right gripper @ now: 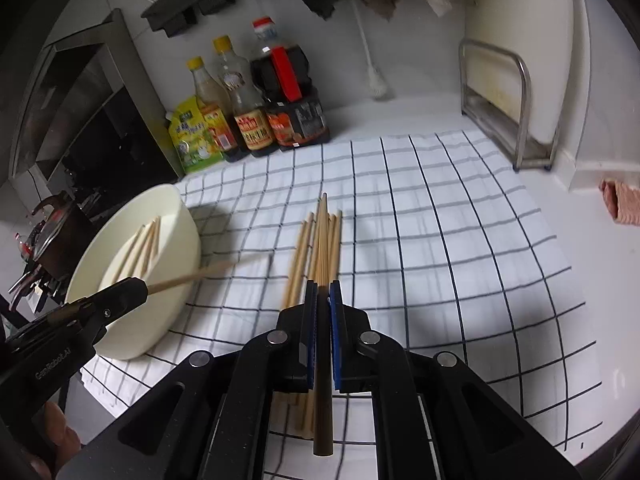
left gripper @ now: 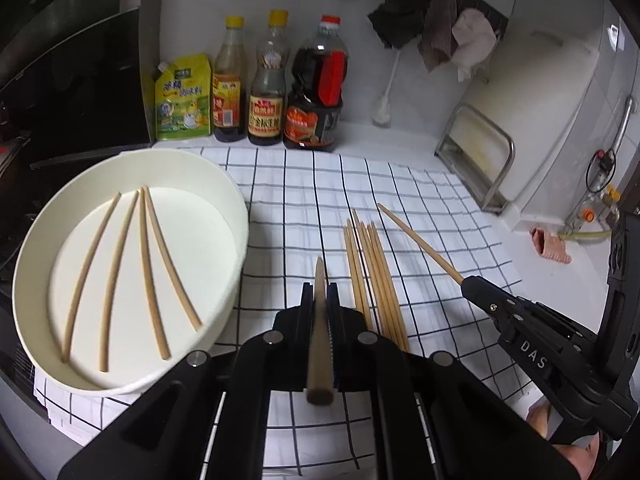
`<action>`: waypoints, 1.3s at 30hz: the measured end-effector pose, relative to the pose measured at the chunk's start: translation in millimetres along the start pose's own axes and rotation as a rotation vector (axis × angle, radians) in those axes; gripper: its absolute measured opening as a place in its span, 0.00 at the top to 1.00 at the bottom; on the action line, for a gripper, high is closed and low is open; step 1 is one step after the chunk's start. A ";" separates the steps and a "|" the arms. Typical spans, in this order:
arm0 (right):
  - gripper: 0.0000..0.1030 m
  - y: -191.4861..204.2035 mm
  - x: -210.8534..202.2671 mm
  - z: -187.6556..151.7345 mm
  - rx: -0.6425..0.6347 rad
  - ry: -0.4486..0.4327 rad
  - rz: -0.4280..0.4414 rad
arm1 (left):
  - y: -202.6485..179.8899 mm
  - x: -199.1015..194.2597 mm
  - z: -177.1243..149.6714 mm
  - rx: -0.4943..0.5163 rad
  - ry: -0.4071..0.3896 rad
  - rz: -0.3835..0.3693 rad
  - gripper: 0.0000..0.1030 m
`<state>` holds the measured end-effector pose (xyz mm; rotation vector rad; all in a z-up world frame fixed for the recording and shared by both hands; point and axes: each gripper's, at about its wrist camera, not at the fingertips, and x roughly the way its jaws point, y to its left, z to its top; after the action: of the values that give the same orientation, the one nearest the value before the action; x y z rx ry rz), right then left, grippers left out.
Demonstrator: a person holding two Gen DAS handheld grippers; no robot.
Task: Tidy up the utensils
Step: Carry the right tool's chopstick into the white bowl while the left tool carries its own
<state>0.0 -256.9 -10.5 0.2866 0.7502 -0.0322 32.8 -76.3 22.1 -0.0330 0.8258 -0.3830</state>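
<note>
My left gripper (left gripper: 320, 292) is shut on one wooden chopstick (left gripper: 319, 332), lifted over the checked cloth (left gripper: 304, 200) beside a white round bowl (left gripper: 240, 204). Several chopsticks (left gripper: 148, 264) lie fanned on the bowl's floor. A loose bundle of chopsticks (left gripper: 374, 280) lies on the cloth. My right gripper (left gripper: 466, 282) is shut on another chopstick (left gripper: 420, 240), held above the bundle's right side. In the right wrist view, the right gripper (right gripper: 322, 286) clamps its chopstick (right gripper: 322, 236) over the bundle (right gripper: 300, 248). The left gripper (right gripper: 140, 286) holds its chopstick (right gripper: 196, 275) near the bowl (right gripper: 188, 236).
Three sauce bottles (left gripper: 266, 92) and a green pouch (left gripper: 184, 98) stand against the back wall. A metal rack (left gripper: 476, 160) stands at the back right, with a pink rag (left gripper: 550, 246) nearby. A dark stove area (left gripper: 72, 92) borders the left. Cloths (left gripper: 440, 32) hang above.
</note>
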 end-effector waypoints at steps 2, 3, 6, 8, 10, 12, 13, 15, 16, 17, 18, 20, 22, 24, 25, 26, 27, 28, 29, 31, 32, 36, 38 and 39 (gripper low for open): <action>0.94 9.0 -5.6 5.2 -0.016 -0.015 0.001 | 6.2 -9.2 5.5 -0.008 -0.021 -0.009 0.93; 0.94 13.2 -8.1 7.8 -0.021 -0.023 0.002 | 7.9 -13.0 8.1 -0.009 -0.031 -0.014 0.93; 0.94 25.7 -13.5 15.7 -0.030 -0.044 0.011 | 14.7 -24.6 16.9 -0.009 -0.057 -0.024 0.93; 0.94 33.7 -16.4 19.4 -0.037 -0.055 0.016 | 19.2 -32.4 22.7 -0.010 -0.076 -0.031 0.93; 0.94 42.4 -18.1 22.6 -0.048 -0.062 0.023 | 22.5 -40.7 28.6 -0.006 -0.098 -0.036 0.93; 0.94 52.1 -20.0 25.6 -0.060 -0.069 0.033 | 26.6 -51.4 33.8 -0.005 -0.130 -0.034 0.93; 0.94 57.3 -20.8 26.9 -0.067 -0.072 0.039 | 29.7 -56.6 35.8 -0.007 -0.145 -0.030 0.93; 0.94 65.8 -21.0 28.2 -0.080 -0.076 0.049 | 39.2 -66.1 38.8 -0.014 -0.170 -0.016 0.93; 0.94 72.4 -20.1 29.2 -0.089 -0.076 0.058 | 44.0 -69.6 40.3 -0.019 -0.178 -0.005 0.93; 0.94 78.3 -19.0 29.8 -0.096 -0.075 0.066 | 50.5 -72.7 41.6 -0.025 -0.185 0.006 0.93; 0.94 86.2 -16.0 30.8 -0.105 -0.073 0.078 | 56.3 -75.3 43.2 -0.029 -0.190 0.016 0.93; 0.94 98.0 -9.4 31.8 -0.117 -0.065 0.097 | 69.3 -78.6 44.9 -0.034 -0.196 0.046 0.93; 0.94 113.9 0.2 32.1 -0.137 -0.051 0.118 | 82.9 -79.5 46.4 -0.039 -0.196 0.072 0.93; 0.94 131.1 12.3 31.5 -0.157 -0.031 0.139 | 96.8 -79.3 46.3 -0.048 -0.198 0.100 0.93; 0.94 137.5 17.1 30.8 -0.164 -0.022 0.146 | 103.3 -79.0 45.4 -0.052 -0.198 0.112 0.93; 0.94 144.1 22.1 30.2 -0.172 -0.012 0.153 | 110.3 -77.8 44.6 -0.057 -0.196 0.124 0.93; 0.94 151.1 27.4 29.7 -0.181 -0.002 0.158 | 117.5 -75.9 43.5 -0.062 -0.191 0.133 0.93; 0.94 159.5 33.7 28.4 -0.194 0.010 0.162 | 123.5 -73.5 42.4 -0.066 -0.184 0.140 0.93; 0.94 167.1 38.5 26.9 -0.206 0.021 0.165 | 129.6 -72.0 41.0 -0.069 -0.179 0.147 0.93; 0.94 181.8 51.1 24.2 -0.232 0.045 0.170 | 139.8 -67.0 37.0 -0.071 -0.165 0.164 0.93; 0.94 186.2 55.1 23.1 -0.240 0.052 0.172 | 143.7 -64.0 35.2 -0.072 -0.156 0.170 0.93; 0.94 204.6 75.1 17.0 -0.270 0.092 0.173 | 160.5 -46.9 25.4 -0.083 -0.109 0.192 0.93; 0.94 210.8 83.9 13.8 -0.281 0.113 0.171 | 167.5 -36.1 20.3 -0.090 -0.084 0.205 0.93; 0.94 213.6 89.1 12.0 -0.285 0.125 0.169 | 170.3 -32.3 17.2 -0.091 -0.074 0.211 0.93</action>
<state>101.2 -48.5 -10.0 0.0791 0.8410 0.2527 79.9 91.4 26.8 -0.0442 0.7648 -0.1444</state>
